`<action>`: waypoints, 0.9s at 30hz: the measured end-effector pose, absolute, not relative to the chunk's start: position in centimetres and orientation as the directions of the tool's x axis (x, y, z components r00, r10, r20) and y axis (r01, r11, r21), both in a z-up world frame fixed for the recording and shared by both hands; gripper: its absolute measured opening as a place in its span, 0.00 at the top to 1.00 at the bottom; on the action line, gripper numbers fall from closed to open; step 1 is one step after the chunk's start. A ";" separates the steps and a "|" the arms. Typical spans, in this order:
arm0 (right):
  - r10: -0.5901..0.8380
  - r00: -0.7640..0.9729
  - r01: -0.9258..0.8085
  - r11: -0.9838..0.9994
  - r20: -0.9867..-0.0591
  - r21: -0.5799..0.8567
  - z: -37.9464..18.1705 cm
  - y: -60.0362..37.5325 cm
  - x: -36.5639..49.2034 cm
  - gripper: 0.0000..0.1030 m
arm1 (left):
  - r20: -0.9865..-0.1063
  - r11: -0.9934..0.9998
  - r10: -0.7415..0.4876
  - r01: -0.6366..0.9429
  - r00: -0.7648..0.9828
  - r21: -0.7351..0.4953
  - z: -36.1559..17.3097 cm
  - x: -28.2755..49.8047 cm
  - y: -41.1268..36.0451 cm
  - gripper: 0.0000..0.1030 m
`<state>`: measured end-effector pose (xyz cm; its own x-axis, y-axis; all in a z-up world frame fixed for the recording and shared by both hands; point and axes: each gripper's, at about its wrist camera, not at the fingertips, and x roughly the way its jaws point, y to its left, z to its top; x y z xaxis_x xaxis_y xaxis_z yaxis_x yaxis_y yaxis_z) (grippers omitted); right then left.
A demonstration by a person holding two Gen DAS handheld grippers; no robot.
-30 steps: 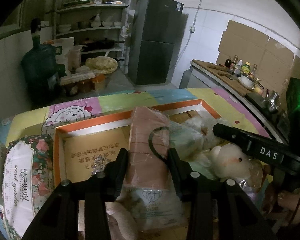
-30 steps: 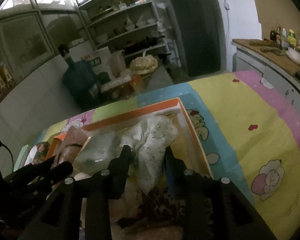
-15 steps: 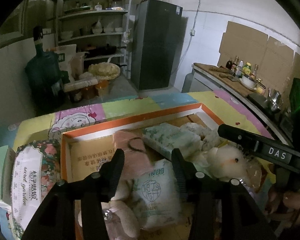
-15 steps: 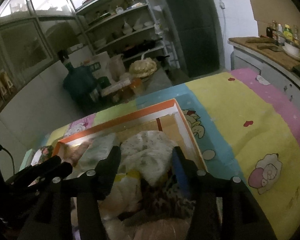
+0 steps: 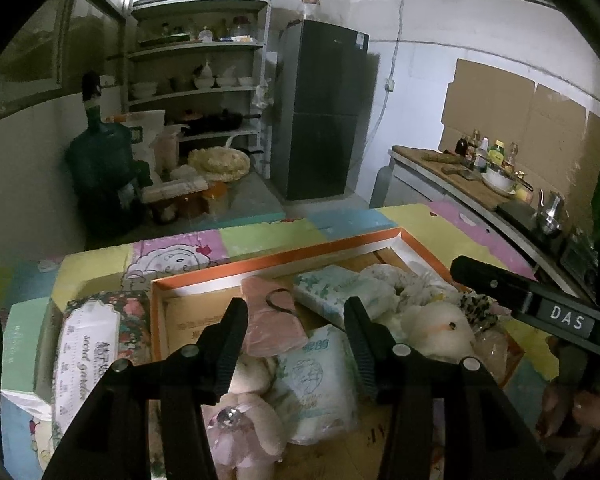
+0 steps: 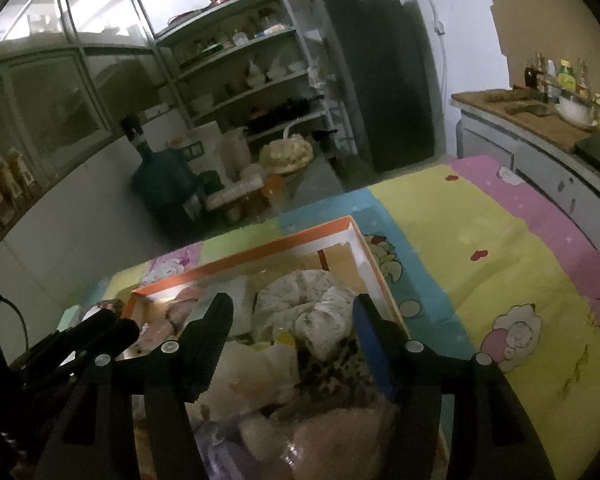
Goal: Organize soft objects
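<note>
An orange-rimmed cardboard box [image 5: 276, 263] lies on the patterned cloth and holds soft things. In it are a pink packet with a black hair tie [image 5: 271, 320], tissue packs [image 5: 318, 384], a white floral cloth bundle [image 5: 396, 284], a white plush [image 5: 436, 326] and a pink plush [image 5: 244, 428]. My left gripper [image 5: 294, 316] is open and empty above the pink packet. My right gripper [image 6: 292, 312] is open and empty above the floral cloth bundle [image 6: 312, 304]; the box rim [image 6: 260, 252] shows beyond it.
A floral tin [image 5: 96, 340] and a pale green box [image 5: 20, 344] stand left of the orange box. The cloth [image 6: 500, 264] stretches right. A counter with bottles [image 5: 484, 156], a fridge [image 5: 324, 116], shelves [image 5: 200, 92] and a water jug [image 5: 100, 160] lie beyond.
My left gripper let go of the pink packet, which now lies in the box, and opened wide. My right gripper let go of the floral cloth and opened. Both drew back and up.
</note>
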<state>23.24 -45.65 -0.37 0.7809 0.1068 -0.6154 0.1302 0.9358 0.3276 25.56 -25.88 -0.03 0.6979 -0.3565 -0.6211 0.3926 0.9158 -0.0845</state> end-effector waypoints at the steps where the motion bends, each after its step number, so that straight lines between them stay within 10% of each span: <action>1: 0.105 0.784 0.129 0.936 -0.612 0.326 -0.2 -45.5 23.1 0.38 | -0.619 0.918 -0.352 0.388 0.702 -0.082 0.1 25.4 -25.8 0.52; 27: -0.007 0.908 0.097 0.976 -0.419 0.194 3.4 -37.0 15.0 0.36 | -0.451 0.990 -0.117 0.141 0.885 0.020 3.5 17.5 -19.0 0.52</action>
